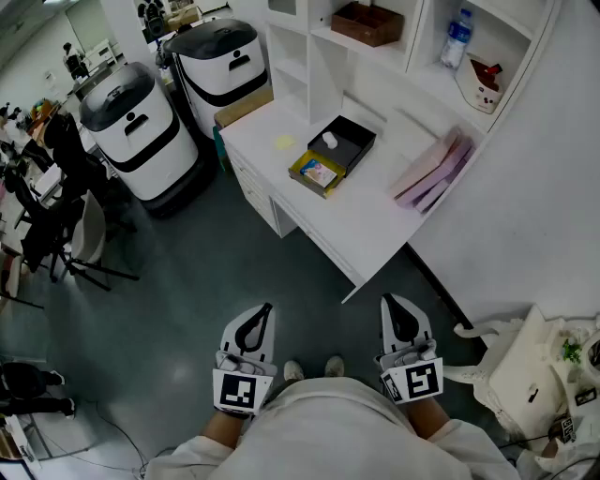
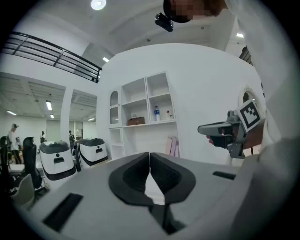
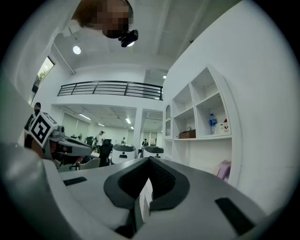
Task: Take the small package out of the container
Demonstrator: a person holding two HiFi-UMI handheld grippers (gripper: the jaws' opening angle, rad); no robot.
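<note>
On the white desk (image 1: 370,230) stands an open black container (image 1: 352,146) with a small white package (image 1: 329,140) inside. Touching its near side is a yellow-rimmed tray (image 1: 302,177) with a colourful packet (image 1: 319,172). Both grippers hang low by the person's body, well short of the desk. My left gripper (image 1: 266,308) (image 2: 149,153) is shut with nothing between its jaws. My right gripper (image 1: 387,301) (image 3: 150,159) is also shut and empty. Each gripper shows in the other's view: the right gripper (image 2: 220,129) and the left gripper (image 3: 70,143).
Two white-and-black wheeled machines (image 1: 141,127) (image 1: 225,61) stand left of the desk. Pink folders (image 1: 433,169) lean at the desk's right end. Shelves above hold a brown box (image 1: 367,23) and a water bottle (image 1: 457,37). A white bag (image 1: 525,375) sits on the floor at right.
</note>
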